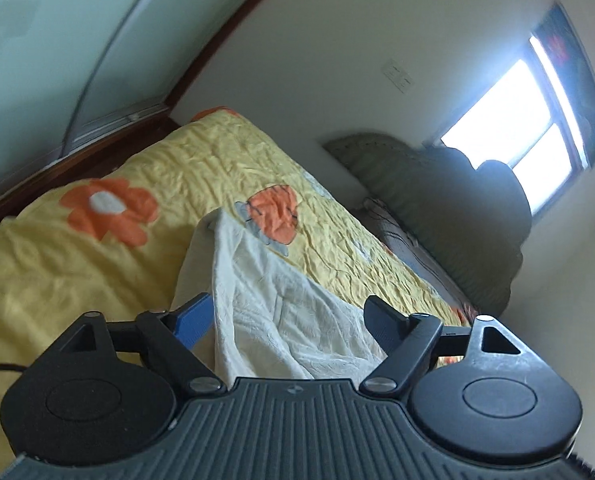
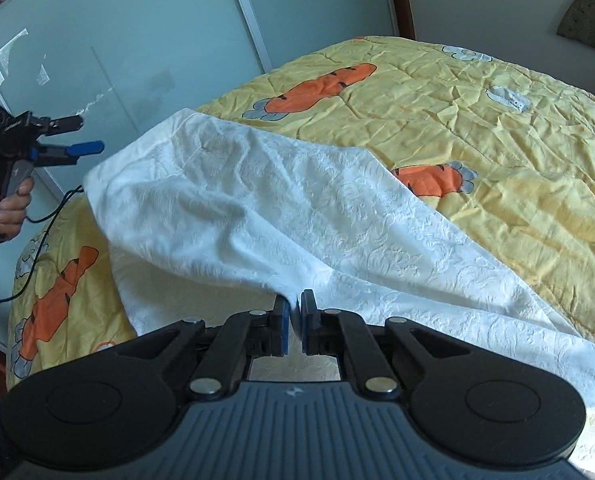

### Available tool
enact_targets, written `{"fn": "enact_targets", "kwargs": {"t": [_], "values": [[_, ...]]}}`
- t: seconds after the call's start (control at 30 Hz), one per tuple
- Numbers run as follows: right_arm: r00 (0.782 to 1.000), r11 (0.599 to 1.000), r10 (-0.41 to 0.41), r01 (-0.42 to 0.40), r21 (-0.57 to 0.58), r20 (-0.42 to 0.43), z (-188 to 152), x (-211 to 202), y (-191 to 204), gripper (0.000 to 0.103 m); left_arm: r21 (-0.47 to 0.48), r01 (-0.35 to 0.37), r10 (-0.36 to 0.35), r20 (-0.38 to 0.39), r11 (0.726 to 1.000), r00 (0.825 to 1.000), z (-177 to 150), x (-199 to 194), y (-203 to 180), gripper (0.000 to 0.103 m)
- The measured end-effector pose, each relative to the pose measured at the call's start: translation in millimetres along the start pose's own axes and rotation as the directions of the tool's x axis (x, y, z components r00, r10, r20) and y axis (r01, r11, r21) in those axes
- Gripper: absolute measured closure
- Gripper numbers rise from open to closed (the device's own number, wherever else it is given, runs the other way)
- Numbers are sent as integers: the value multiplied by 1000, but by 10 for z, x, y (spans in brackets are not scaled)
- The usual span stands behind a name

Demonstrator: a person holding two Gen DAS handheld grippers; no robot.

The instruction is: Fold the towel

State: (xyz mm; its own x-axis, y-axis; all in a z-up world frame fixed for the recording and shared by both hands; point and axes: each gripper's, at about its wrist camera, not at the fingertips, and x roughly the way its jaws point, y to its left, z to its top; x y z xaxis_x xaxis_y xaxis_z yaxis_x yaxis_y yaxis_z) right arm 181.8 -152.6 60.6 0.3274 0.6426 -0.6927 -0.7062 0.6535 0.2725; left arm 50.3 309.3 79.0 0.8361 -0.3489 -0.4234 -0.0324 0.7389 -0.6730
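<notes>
the towel (image 2: 281, 208) is light and limp on the bed (image 2: 497, 128); right gripper (image 2: 293, 320) is clamped on its edge, left gripper (image 1: 289, 320) spread apart, should pinch the free corner.

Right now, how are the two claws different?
The right claw is squeezed shut on the white towel; the left claw is wide open, gripping nothing. The right claw sits low by the yellow quilt; the left is held up, off the towel. Both have blue pads.

The towel (image 2: 281, 208) lies on the bed (image 2: 497, 128), left tool (image 2: 83, 134) left of it.
</notes>
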Motion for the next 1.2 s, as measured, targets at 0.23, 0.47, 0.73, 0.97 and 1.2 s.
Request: {"fn": "enact_targets", "kwargs": {"t": [0.23,0.47,0.73,0.97,1.2], "values": [[999,1000,1,-1,17,44,58,-88,3,98,-317,-64,42,-75,946,996,-397,-10,79,13],[998,1000,-11,9,20,69,62,-205,62,98,-280,-222,187,-147,934,971,-378,261,75,80],[998,993,-55,55,-102,6,-66,-307,402,98,42,-266,266,7,963,964,-44,220,-475,93],[990,977,-93,70,-201,-107,-534,-7,856,98,93,-360,369,-106,928,924,-164,465,-168,93],[993,987,-87,76,-144,-77,-522,-9,788,98,149,-392,405,-72,908,911,-308,177,-170,42]]}}
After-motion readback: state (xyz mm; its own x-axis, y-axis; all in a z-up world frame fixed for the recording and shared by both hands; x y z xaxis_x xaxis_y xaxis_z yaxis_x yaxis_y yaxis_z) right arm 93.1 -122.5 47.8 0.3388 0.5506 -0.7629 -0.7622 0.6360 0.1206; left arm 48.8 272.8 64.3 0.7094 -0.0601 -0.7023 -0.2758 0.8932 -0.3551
